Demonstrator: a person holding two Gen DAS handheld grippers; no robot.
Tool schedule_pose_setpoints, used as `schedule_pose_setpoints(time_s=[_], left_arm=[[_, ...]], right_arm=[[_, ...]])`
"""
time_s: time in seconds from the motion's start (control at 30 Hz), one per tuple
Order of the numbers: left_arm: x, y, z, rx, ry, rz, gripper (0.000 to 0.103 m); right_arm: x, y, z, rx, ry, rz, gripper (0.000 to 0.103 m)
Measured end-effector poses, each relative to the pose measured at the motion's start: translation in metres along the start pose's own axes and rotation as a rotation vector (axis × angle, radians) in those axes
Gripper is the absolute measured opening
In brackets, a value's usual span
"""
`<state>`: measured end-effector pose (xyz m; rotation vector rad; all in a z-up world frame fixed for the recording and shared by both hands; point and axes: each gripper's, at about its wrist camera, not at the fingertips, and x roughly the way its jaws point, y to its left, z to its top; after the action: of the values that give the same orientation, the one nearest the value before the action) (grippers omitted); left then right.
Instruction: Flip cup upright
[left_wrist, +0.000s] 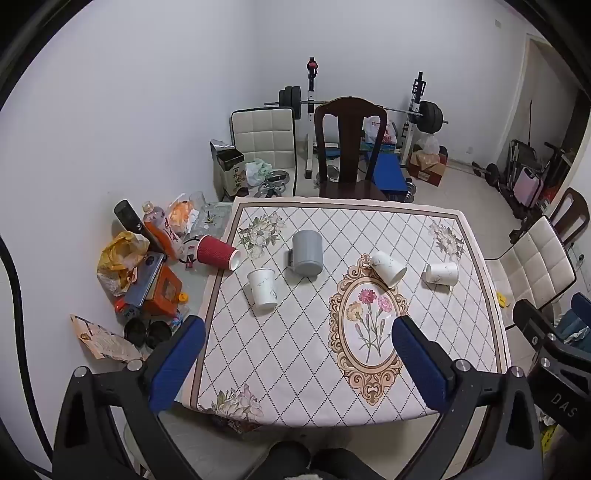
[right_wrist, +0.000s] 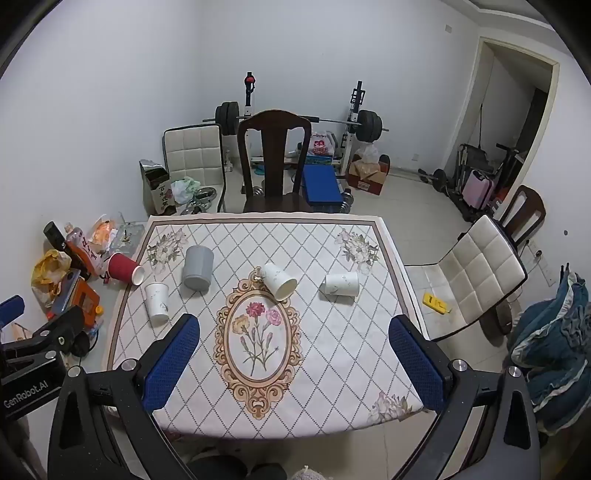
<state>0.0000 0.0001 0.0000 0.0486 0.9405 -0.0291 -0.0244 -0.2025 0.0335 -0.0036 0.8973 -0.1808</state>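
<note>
Several cups rest on the patterned tablecloth (left_wrist: 424, 229) (right_wrist: 332, 354). A grey mug (left_wrist: 306, 253) (right_wrist: 198, 267) and a white paper cup (left_wrist: 262, 288) (right_wrist: 157, 302) stand mouth down at the left. A red paper cup (left_wrist: 217, 252) (right_wrist: 125, 267) lies on its side at the left edge. Two white paper cups lie on their sides, one near the middle (left_wrist: 389, 268) (right_wrist: 279, 281) and one to the right (left_wrist: 441, 273) (right_wrist: 341, 284). My left gripper (left_wrist: 298, 338) and right gripper (right_wrist: 294, 338) are open and empty, held above the table's near edge.
Bottles, bags and boxes (left_wrist: 147, 266) (right_wrist: 70, 273) clutter the table's left side. A dark wooden chair (left_wrist: 349, 147) (right_wrist: 273, 158) stands at the far edge. A white padded chair (left_wrist: 532, 269) (right_wrist: 469, 280) stands at the right. Weight equipment sits behind.
</note>
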Motion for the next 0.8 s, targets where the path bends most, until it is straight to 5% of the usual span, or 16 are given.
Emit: schedule_pose_setpoints(time_s=[0.8], left_arm=[[-0.01,-0.005,0.001,-0.007,-0.01,-0.009,0.103]], right_arm=[[-0.007,-0.009,0.0,0.022,-0.003,-0.011,0.103]])
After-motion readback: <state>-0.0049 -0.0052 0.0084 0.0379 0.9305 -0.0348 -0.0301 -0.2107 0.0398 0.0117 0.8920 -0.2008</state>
